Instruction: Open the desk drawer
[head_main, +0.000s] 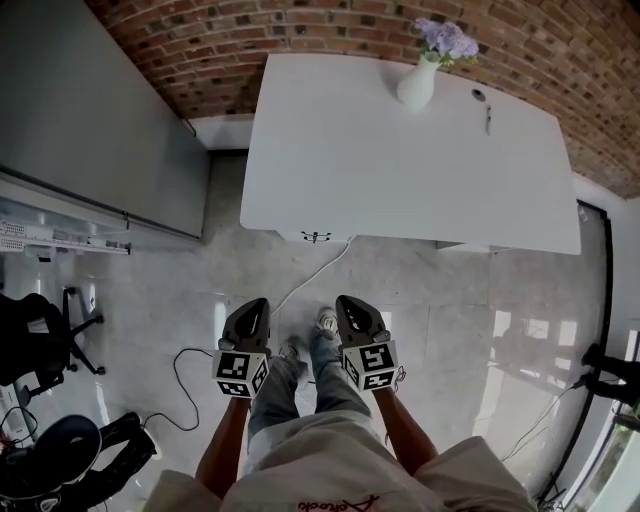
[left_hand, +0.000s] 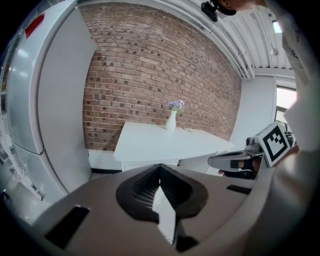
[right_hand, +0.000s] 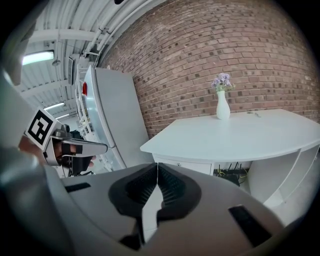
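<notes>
A white desk (head_main: 400, 170) stands against a brick wall, some way ahead of both grippers. Its drawer front shows under the near edge, with a small dark handle (head_main: 316, 237). The same drawer (right_hand: 186, 165) is visible in the right gripper view, closed. My left gripper (head_main: 258, 303) and right gripper (head_main: 345, 300) hover side by side above the floor, short of the desk, touching nothing. The jaws of the left gripper (left_hand: 160, 167) meet at the tips with nothing between them. The right gripper (right_hand: 157, 165) is likewise shut and empty.
A white vase of purple flowers (head_main: 418, 82) and a pen (head_main: 487, 118) sit on the desk's far side. A tall grey cabinet (head_main: 100, 110) stands to the left. A cable (head_main: 310, 275) runs across the floor below the drawer. An office chair (head_main: 40, 340) is at far left.
</notes>
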